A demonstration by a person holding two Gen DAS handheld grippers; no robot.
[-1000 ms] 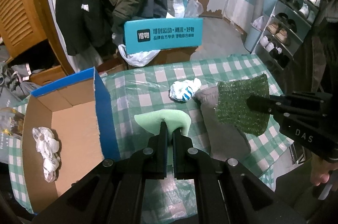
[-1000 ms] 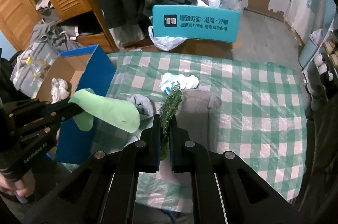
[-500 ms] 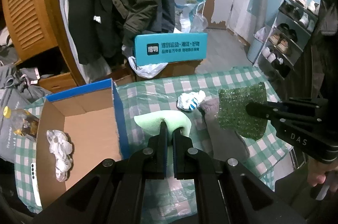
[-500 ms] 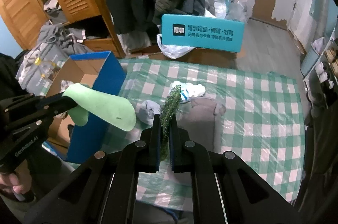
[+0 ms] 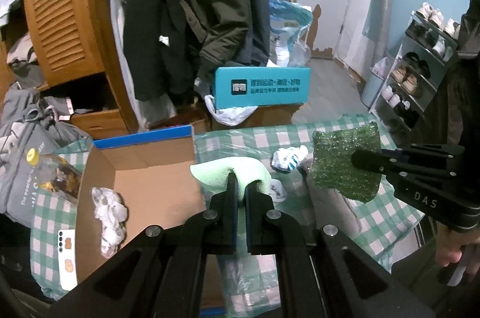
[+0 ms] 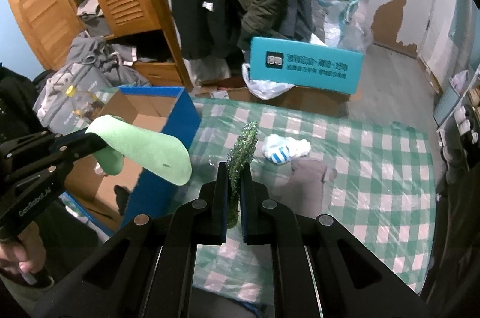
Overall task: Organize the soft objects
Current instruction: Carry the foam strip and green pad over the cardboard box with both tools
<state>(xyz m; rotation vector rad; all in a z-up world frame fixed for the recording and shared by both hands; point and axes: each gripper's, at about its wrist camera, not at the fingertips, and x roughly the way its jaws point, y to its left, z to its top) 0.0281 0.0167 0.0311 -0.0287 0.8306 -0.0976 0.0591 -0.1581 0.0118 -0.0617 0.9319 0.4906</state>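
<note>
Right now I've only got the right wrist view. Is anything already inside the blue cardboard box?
Observer: Yes. The left wrist view shows a crumpled white cloth lying on the floor of the box.
Operator: My pad looks edge-on here. How is it held?
Observer: The right tongs bite in from the right side of the green scouring pad; its broad face is flat and unfolded.
Operator: Anything left of the box?
Observer: A white phone-like slab lies on the checked tablecloth there.
</note>
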